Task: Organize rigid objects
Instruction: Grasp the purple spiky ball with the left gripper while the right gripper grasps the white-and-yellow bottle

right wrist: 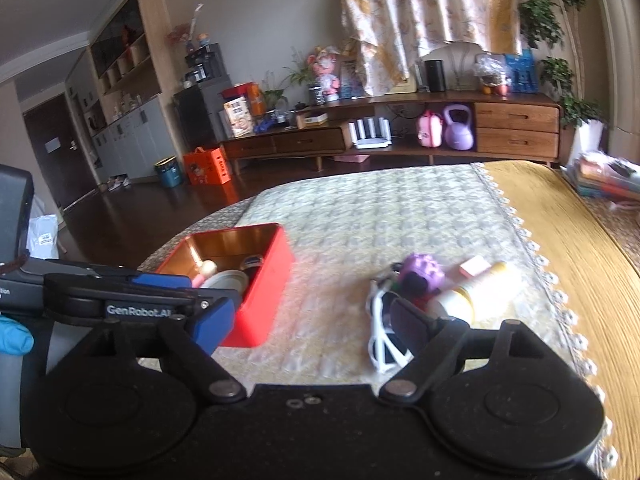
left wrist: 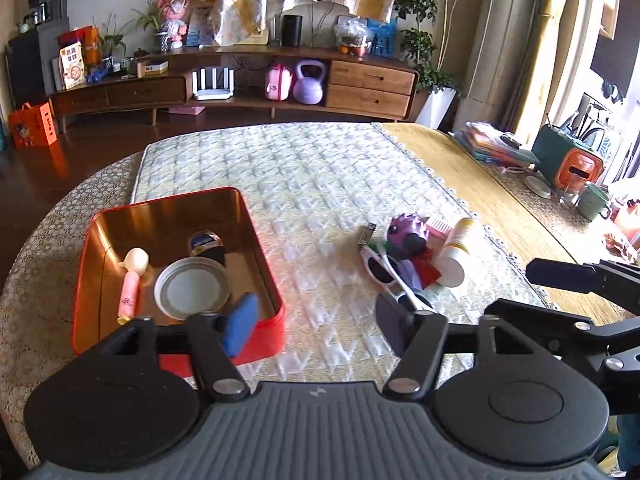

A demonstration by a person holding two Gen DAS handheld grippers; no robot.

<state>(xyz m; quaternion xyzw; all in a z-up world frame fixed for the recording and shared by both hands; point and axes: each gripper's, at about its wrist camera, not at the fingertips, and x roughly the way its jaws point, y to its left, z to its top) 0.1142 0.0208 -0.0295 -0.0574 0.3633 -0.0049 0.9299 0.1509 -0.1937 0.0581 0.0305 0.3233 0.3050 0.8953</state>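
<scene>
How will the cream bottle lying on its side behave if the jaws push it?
The cream bottle looks round and smooth, so it will probably roll or slip. It leans against the purple toy, which may block rolling that way. It is likely stiff plastic.

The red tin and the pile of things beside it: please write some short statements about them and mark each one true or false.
1. The red tin already holds a round lid and a pink-handled tool. True.
2. The white sunglasses lie inside the tin. False: they lie on the quilted mat, in the pile to the right of the tin.
3. The left gripper is open and holds nothing. True.
4. The cream bottle stands upright. False: it lies on its side.
5. The right gripper is shut on the purple toy. False: it is open and empty.
</scene>
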